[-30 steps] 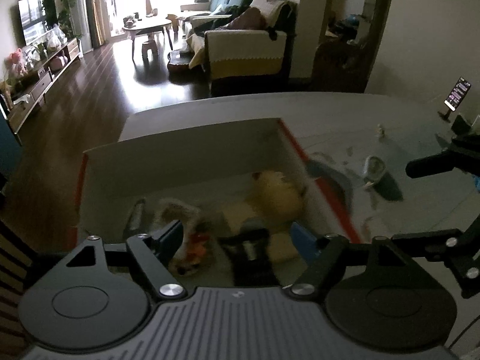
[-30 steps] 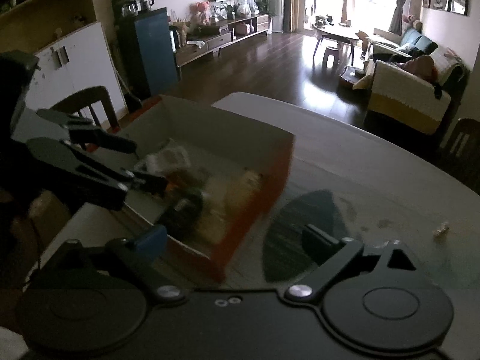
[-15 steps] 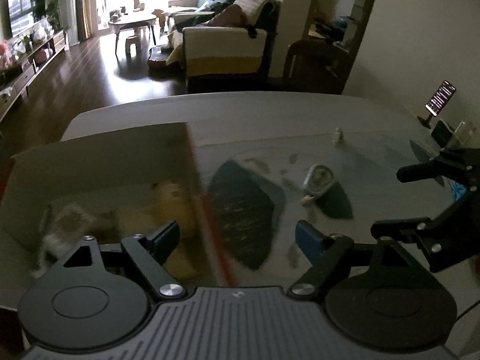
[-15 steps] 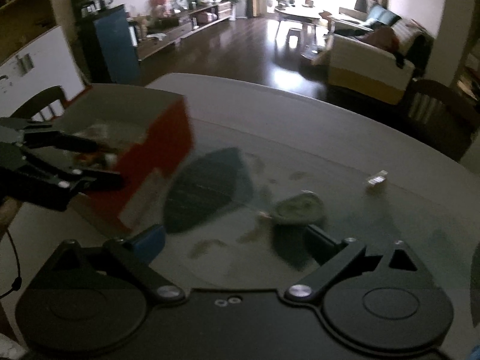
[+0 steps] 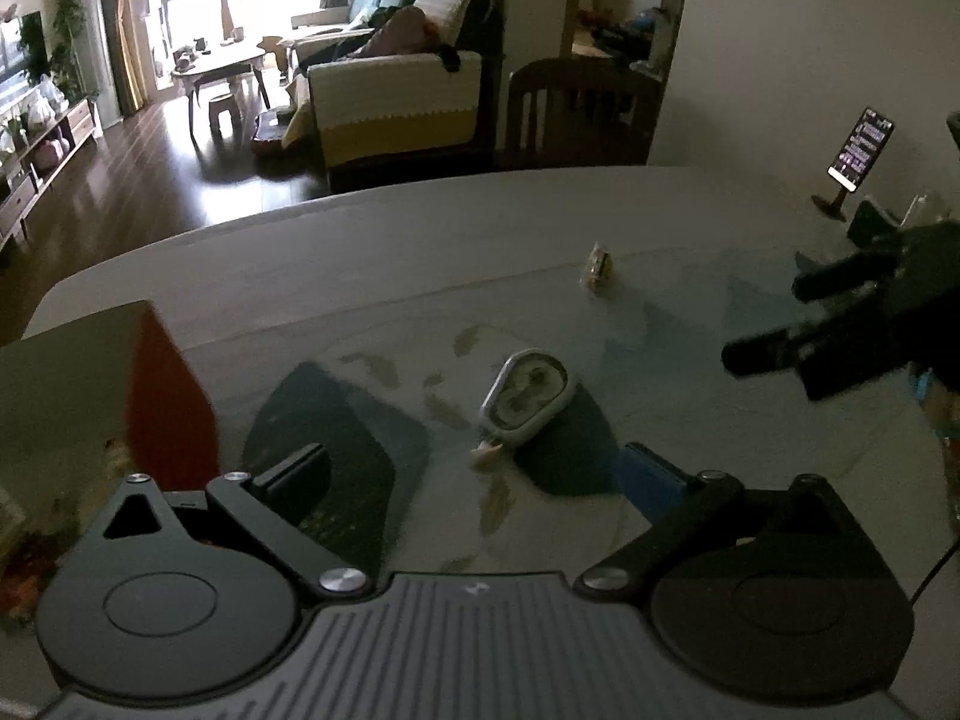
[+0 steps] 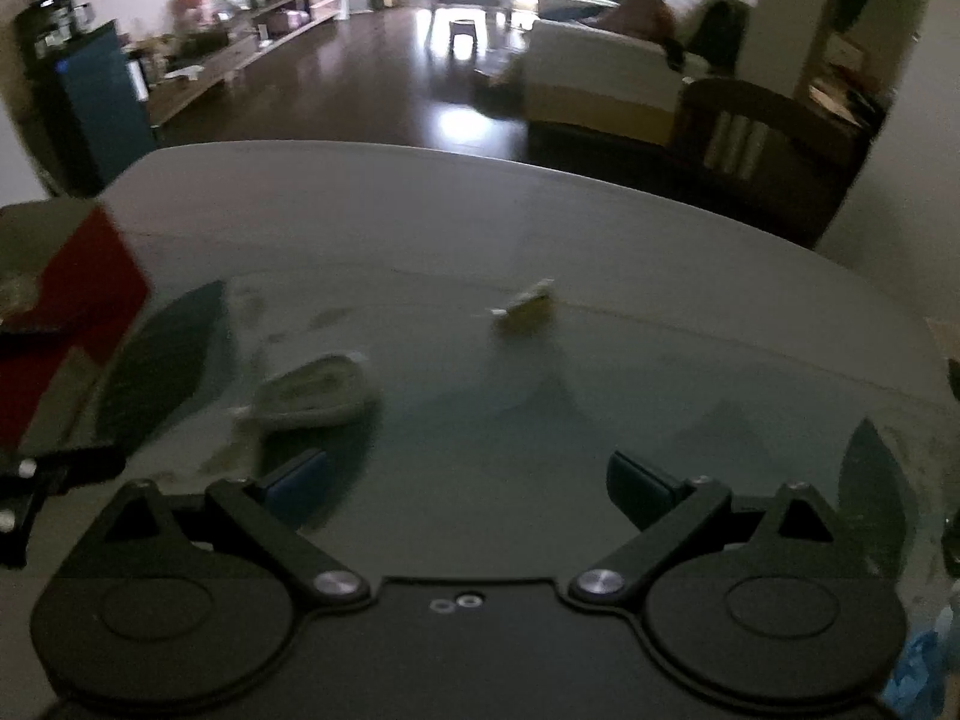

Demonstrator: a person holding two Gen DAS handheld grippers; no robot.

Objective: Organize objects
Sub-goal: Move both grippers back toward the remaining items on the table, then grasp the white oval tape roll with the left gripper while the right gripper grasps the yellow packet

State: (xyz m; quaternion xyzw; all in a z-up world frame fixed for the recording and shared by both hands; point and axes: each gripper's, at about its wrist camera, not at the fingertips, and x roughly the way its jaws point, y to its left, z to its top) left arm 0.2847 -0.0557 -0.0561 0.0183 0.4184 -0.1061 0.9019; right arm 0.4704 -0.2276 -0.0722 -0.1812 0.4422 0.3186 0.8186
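1. Nearest you, your left gripper (image 5: 474, 468) is spread wide with nothing between its fingers, hanging low over the glass-topped bench (image 5: 372, 276). Your right gripper (image 6: 468, 480) is likewise released and empty.
2. At your left, the red-sided box (image 5: 168, 402) shows only its corner, with some items inside at the frame's lower edge; that part of the sorting looks done, though the contents are too dim to name.
3. Just ahead of your left gripper lies the oval white-rimmed object (image 5: 528, 396), flat on the bench and apart from both grippers. It appears to be next for the box.
4. Farther out sits the small yellowish wrapped item (image 5: 597, 264), alone and well apart from the oval one. It also remains to be cleared.
5. At the far right edge, a phone (image 5: 861, 147) stands propped on a stand.
6. A second ago your left gripper hovered over the open box and its contents; both grippers have since swung right, so the box has slid to the frame edge and the two loose items now sit centred.
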